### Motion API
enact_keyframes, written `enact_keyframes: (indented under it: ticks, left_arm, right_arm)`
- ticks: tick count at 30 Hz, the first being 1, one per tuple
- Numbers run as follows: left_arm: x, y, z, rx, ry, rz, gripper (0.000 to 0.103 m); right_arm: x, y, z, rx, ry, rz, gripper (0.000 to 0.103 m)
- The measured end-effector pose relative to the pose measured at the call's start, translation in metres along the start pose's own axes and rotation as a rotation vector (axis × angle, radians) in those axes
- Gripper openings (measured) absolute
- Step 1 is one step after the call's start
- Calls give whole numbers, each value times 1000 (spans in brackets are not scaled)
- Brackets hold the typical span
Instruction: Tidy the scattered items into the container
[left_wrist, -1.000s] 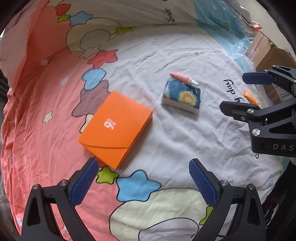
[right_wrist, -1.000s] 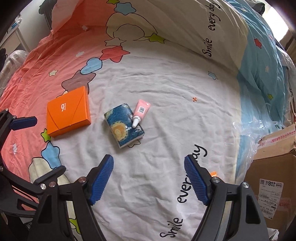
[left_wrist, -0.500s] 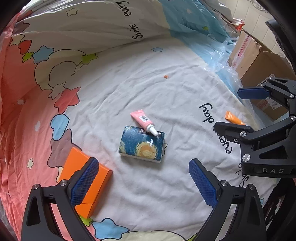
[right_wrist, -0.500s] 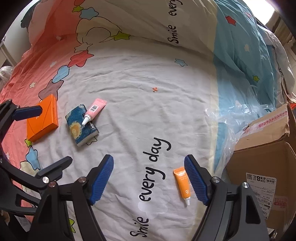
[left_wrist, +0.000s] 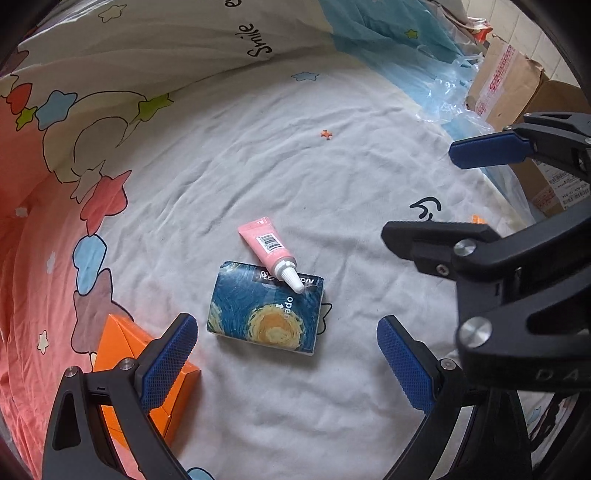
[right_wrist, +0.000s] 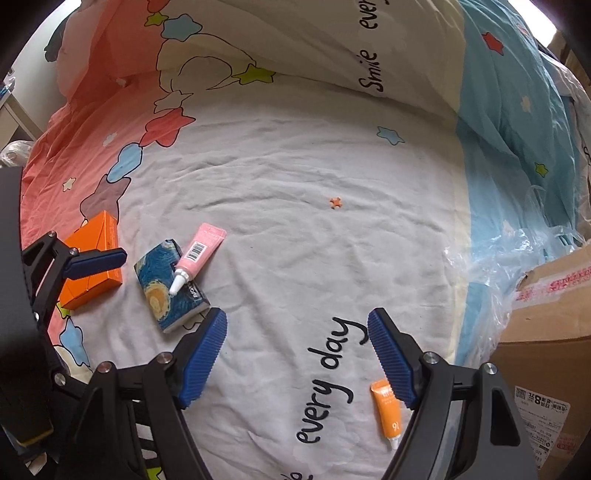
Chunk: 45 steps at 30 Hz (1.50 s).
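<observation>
On the bedsheet (left_wrist: 258, 177), the orange box (right_wrist: 94, 260) lay at the far left, partly behind the left gripper's (left_wrist: 284, 363) left finger in that gripper's own view. The left gripper hung over the sheet with its blue pads (left_wrist: 168, 360) wide apart and nothing between them. Just beyond its tips lay the blue tissue pack (left_wrist: 266, 308), flat on the sheet just right of the box. A pink tube (left_wrist: 267, 247) rested with its white cap on the pack's far edge and its body on the sheet behind.

Further right, the right gripper (right_wrist: 297, 356) also pointed down at the sheet, its fingers spread wide and empty, over the printed words "every day". The tissue pack lay just left of its left pad. An orange tube (right_wrist: 388, 410) lay on the sheet near the right finger, partly hidden by it. At the far right stood a cardboard box (right_wrist: 546, 343), beside the bed edge, with crumpled clear plastic (right_wrist: 491, 266) against it.
</observation>
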<state>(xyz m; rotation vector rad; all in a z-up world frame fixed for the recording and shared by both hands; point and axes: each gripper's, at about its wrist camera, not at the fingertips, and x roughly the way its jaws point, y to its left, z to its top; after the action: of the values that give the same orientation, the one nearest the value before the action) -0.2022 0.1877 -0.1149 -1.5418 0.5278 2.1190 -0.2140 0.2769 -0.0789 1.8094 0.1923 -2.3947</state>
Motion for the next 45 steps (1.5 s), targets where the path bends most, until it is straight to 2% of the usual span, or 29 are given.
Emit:
enact_keyframes:
  ticks: [3,10,13,19,24,31,37,45]
  left_arm:
    - [4,4,-1,-3,-7,-19,100]
    - [11,14,-1,-18,-23,-77,100]
    - [14,15,-3,-29,-21,-110,95]
    - [22,11,-6,-12,-13,-100,88]
    - [22,12,-7,-8,-22,-102,88]
    - [19,16,-8,-20,-28,-93,88]
    - [23,20,-6,-25,-15,-92,88]
    - [22,20,-10,-17,-18,-96,88]
  right_arm:
    - [8,10,7,-17,-12,53,76]
    - [24,20,18,-51,-7,107,76]
    - [29,21,19,-60,-10,135,76]
    - [40,13,15,-25,-9,183,76]
    - [43,5,16,20,-13,272,76]
    - [38,1,17,59,-32,343,76]
    - [42,4,22,50,-22,348,76]
    - [48,5,25,46,-5,410,76]
